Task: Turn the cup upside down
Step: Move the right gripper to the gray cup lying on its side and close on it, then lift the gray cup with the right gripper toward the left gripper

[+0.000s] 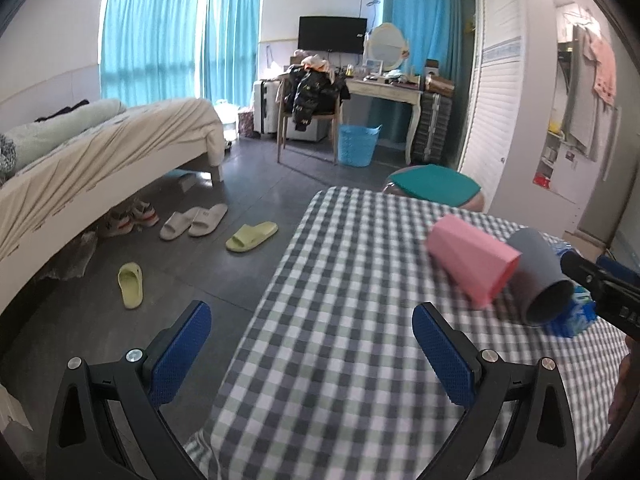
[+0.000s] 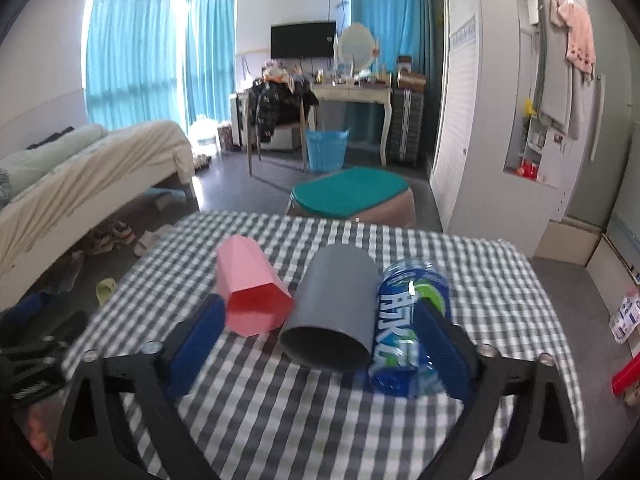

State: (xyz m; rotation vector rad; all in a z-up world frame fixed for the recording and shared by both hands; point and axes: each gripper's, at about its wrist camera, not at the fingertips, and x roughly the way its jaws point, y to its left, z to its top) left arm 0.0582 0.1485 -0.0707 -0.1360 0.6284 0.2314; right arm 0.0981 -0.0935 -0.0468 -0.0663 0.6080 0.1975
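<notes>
Two cups and one bottle are lying on their sides in a row on the checked tablecloth (image 2: 320, 408): a pink cup (image 2: 250, 292) at the left, a grey cup (image 2: 334, 312) in the middle, a blue bottle (image 2: 408, 324) at the right, each touching the next. Both cup mouths are facing the right gripper (image 2: 320, 344). The bottle's label is showing large white characters I cannot read. The left gripper (image 1: 312, 354) is hanging wide open and holding nothing over the cloth's left edge. The right gripper is gaping wide around the grey cup, gripping nothing. Open cloth is lying in front of the row.
</notes>
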